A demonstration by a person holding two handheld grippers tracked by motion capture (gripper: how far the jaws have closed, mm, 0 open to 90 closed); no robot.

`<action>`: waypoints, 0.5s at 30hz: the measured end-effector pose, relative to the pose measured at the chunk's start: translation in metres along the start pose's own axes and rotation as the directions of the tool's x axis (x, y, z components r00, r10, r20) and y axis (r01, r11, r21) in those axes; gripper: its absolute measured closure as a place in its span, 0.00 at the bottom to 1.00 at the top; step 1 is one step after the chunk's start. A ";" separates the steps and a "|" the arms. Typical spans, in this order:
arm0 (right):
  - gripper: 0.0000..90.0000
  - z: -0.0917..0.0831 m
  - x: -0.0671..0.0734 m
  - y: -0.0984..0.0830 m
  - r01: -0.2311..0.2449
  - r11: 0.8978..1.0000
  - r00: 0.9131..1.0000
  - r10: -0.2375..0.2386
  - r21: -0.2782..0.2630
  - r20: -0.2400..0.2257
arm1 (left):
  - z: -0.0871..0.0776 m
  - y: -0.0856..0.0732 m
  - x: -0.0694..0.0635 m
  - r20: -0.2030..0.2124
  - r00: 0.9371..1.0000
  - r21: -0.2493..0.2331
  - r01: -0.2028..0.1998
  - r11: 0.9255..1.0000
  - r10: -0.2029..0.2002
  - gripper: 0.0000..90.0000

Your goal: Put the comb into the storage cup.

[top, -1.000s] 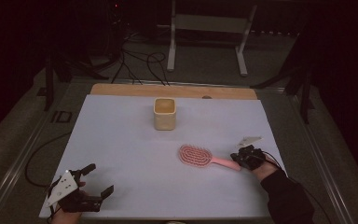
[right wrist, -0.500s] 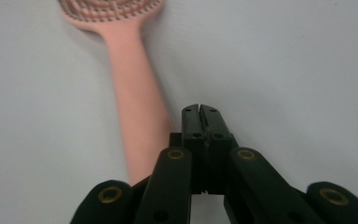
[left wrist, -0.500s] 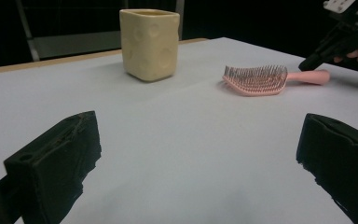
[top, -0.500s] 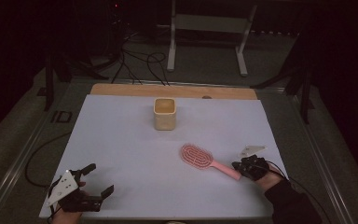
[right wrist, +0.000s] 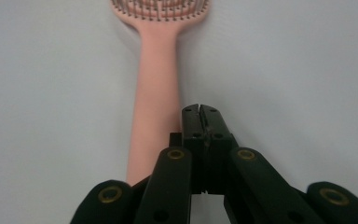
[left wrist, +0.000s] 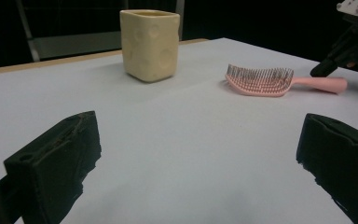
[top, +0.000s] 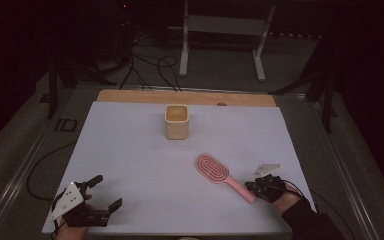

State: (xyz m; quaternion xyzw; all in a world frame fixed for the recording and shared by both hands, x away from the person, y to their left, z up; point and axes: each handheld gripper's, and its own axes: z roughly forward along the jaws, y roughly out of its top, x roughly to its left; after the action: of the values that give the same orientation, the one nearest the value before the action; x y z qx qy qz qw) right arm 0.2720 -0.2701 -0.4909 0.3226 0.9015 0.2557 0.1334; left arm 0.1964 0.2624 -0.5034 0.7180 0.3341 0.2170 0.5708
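One bench (top: 130, 150) carries everything, its top covered by a single pale sheet with a strip of bare wood showing along the far edge; around it the room is dark, with a grey floor, a few black cables and one light metal stand (top: 222, 30) beyond the far edge. One cream cup (top: 176, 121) stands upright on the sheet and serves as the landmark. One pink hairbrush (top: 219, 174) lies flat, nearer to the person than the cup and off to its right, bristles up, with its handle pointing away from the cup toward the near right corner. There are two grippers. The left gripper (top: 102, 192) sits well apart from the cup, toward the near left corner, and its jaws stand wide apart with nothing between them. The right gripper (top: 254, 187) is at the brush's handle end, on the far side of the brush from the cup; its jaws are pressed together on nothing, just beside the handle, not around it.
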 end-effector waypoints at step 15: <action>1.00 0.000 0.013 0.001 0.029 1.000 0.999 -0.029 0.010 -0.021 | 0.001 0.000 0.000 0.000 1.000 0.004 -0.001 1.000 0.001 0.00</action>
State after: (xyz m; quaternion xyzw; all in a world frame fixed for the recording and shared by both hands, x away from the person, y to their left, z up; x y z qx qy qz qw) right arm 0.2624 -0.2608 -0.4915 0.3074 0.9088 0.2523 0.1261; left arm 0.1965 0.2618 -0.5037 0.7192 0.3341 0.2169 0.5693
